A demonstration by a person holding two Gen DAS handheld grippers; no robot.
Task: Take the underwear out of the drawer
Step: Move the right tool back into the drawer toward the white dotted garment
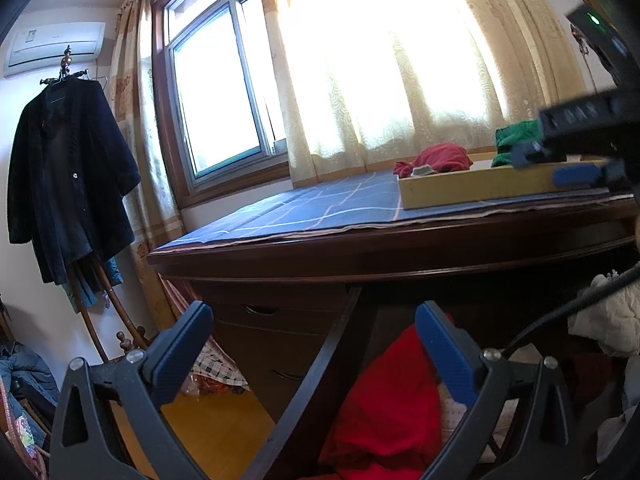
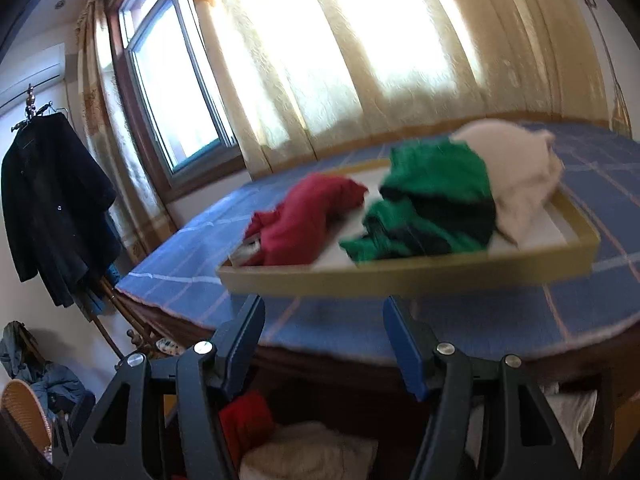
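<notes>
Three garments (image 2: 436, 204) in a tray (image 2: 400, 274) on the clothed desk (image 2: 320, 320), drawer (image 2: 312, 448) below, coat (image 2: 52, 208) far left.

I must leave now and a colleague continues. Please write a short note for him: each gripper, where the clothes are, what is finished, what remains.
Left gripper: open, empty, at the open drawer, above a red garment.
Right gripper: open, empty, at the desk edge in front of the tray.
Done: a dark red piece, a green piece and a cream piece lie in the tray on the blue cloth.
Left: red and pale garments still lie in the drawer.
</notes>
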